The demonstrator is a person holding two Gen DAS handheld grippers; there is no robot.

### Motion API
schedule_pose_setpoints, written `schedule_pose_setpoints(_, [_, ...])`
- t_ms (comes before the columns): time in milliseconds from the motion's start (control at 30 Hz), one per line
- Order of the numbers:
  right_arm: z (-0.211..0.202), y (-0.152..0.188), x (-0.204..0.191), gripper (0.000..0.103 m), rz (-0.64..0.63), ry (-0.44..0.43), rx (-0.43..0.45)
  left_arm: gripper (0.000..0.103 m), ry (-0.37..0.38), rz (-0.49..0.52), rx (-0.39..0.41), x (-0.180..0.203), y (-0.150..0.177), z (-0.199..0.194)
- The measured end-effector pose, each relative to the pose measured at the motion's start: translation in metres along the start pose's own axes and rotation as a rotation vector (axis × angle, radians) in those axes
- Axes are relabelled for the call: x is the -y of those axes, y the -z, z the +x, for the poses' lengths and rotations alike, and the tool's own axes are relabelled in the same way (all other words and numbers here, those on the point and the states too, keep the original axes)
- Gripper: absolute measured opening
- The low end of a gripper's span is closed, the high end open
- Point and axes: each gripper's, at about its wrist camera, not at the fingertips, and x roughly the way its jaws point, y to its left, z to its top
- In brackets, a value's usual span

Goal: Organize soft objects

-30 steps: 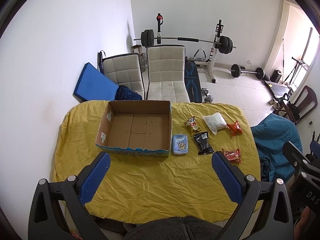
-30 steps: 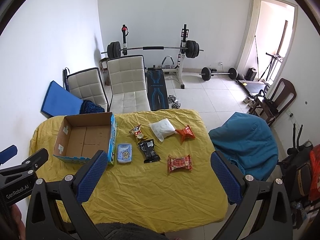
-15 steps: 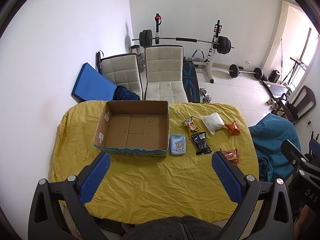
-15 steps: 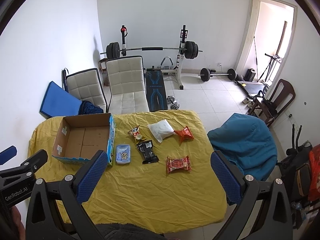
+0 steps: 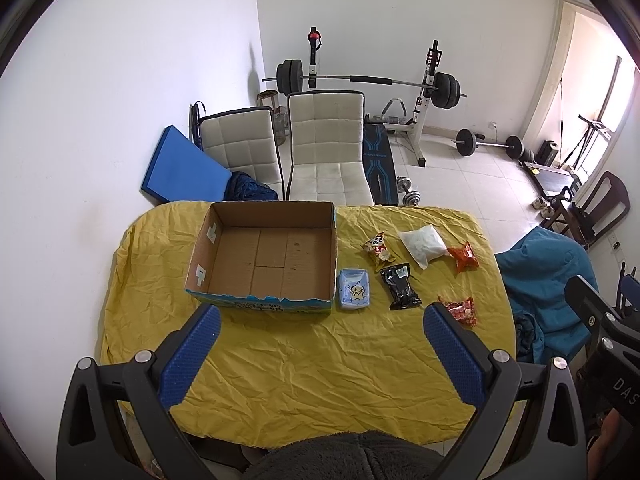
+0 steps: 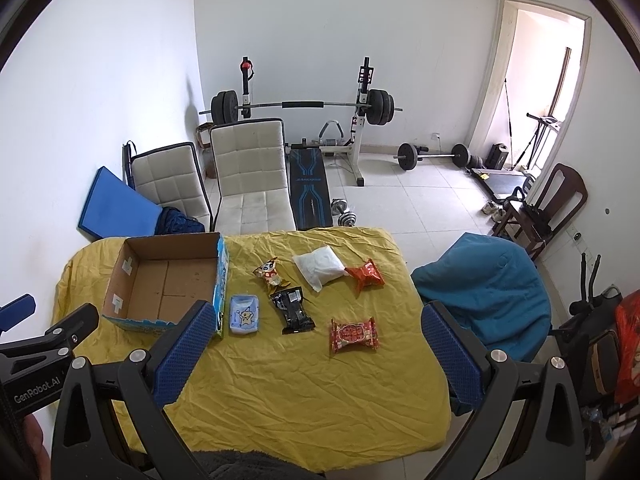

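Item: empty brown cardboard box (image 5: pixel 272 258) at 11 o'clock on the yellow-clothed counter (image 5: pixel 304 360); six soft packets at 1 o'clock. Both grippers' fingers wide apart, holding nothing. Advised: left gripper (image 5: pixel 320 356) descends squarely over the pale-blue tissue packet (image 5: pixel 353 289).

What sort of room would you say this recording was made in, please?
Most likely a room in a home that doubles as a gym: a barbell rack and weight bench stand behind padded chairs, with a yellow-clothed table in front.

Both views high above table (image 5: pixel 304 360)
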Motion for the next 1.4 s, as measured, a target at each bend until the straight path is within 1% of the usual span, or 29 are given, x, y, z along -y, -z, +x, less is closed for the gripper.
schedule_pose_setpoints(533, [-0.001,0.001,-0.004,0.103,0.0,-0.017,-0.006,0.103,0.006,0.002,-0.003,0.0,0.0,0.002])
schedule_pose_setpoints(667, [0.007,0.0,0.001,0.103,0.01,-0.017,-0.024,0.103,0.01,0.004,-0.013,0.001,0.0,0.007])
schedule_pose_setpoints(767, [0.024,-0.003,0.012,0.103,0.027,-0.002,-0.049,0.103,0.022,0.005,-0.028,0.002,-0.002,0.019])
schedule_pose_setpoints(900, [0.064,-0.003,0.038,0.103,0.056,0.039,-0.122,0.103,0.042,0.009,-0.052,0.011,-0.006,0.044])
schedule_pose_setpoints(1000, [0.108,0.0,0.062,0.103,0.074,0.063,-0.198,0.103,0.053,0.028,-0.08,0.024,-0.009,0.072])
schedule_pose_setpoints(1100, [0.165,0.008,0.086,0.103,0.073,0.072,-0.294,0.103,0.062,0.056,-0.134,0.04,-0.011,0.112])
schedule_pose_setpoints(1167, [0.211,0.018,0.1,0.103,0.07,0.078,-0.38,0.103,0.055,0.07,-0.173,0.05,-0.011,0.137])
schedule_pose_setpoints(1200, [0.232,0.023,0.106,0.103,0.061,0.081,-0.403,0.103,0.056,0.077,-0.206,0.055,-0.011,0.156])
schedule_pose_setpoints(1267, [0.274,0.033,0.114,0.103,0.036,0.086,-0.457,0.103,0.06,0.078,-0.246,0.064,-0.009,0.184])
schedule_pose_setpoints(1333, [0.314,0.04,0.119,0.103,0.007,0.072,-0.498,0.103,0.061,0.086,-0.297,0.073,-0.006,0.213])
schedule_pose_setpoints(1400, [0.354,0.048,0.125,0.103,-0.016,0.059,-0.542,0.103,0.064,0.085,-0.326,0.081,-0.004,0.239])
